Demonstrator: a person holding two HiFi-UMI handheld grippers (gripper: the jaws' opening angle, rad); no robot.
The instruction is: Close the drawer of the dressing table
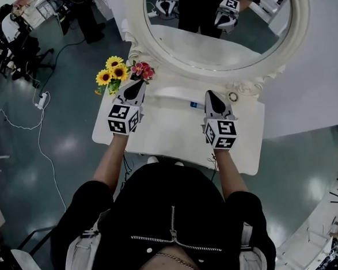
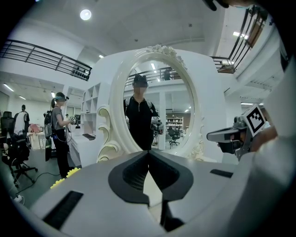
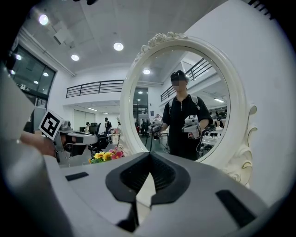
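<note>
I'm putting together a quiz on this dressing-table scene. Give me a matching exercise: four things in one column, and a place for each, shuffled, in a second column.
Things:
1. flowers
2. mirror
3. left gripper
4. right gripper

Places:
A. over the right part of the tabletop
B. upright at the back of the tabletop
C. at the tabletop's back left corner
D. over the left part of the tabletop

Pairs: 1-C, 2-B, 3-D, 4-A
</note>
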